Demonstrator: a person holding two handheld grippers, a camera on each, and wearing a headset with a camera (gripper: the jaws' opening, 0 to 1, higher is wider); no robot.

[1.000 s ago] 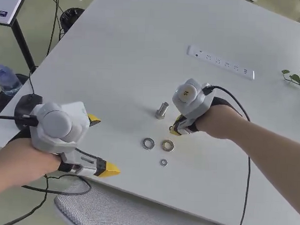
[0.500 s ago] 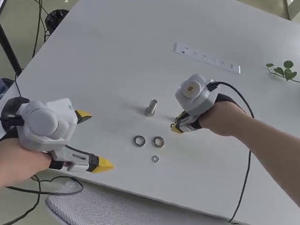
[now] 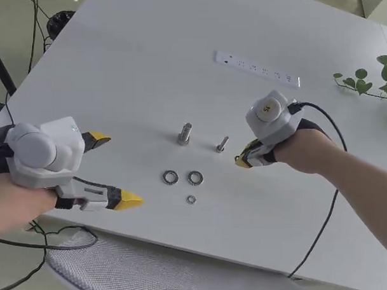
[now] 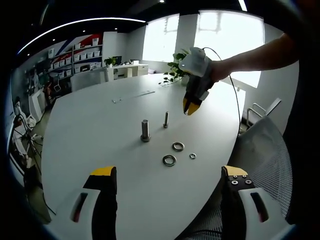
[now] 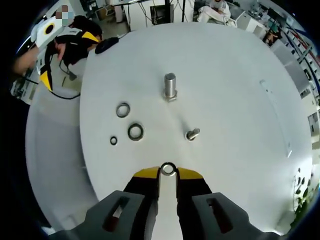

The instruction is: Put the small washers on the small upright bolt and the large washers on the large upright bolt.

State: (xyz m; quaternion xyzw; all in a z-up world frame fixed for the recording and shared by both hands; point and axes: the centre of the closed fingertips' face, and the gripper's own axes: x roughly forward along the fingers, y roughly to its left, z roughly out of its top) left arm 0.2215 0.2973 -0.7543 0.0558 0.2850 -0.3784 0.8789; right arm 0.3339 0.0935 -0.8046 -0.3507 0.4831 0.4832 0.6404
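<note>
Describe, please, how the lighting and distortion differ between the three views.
Head view: even, soft light, the white table bright, shadows faint. Left gripper view: windows blown out, fisheye curving the table edge. Right gripper view: strong fisheye rounding, yet the washer in the right tool is sharp.

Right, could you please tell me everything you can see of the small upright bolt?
The small bolt is slim, silvery metal, standing upright on the white table. It carries no washer. It stands beside the large bolt, apart from it; the right hand-held gripper is near, not touching.
</note>
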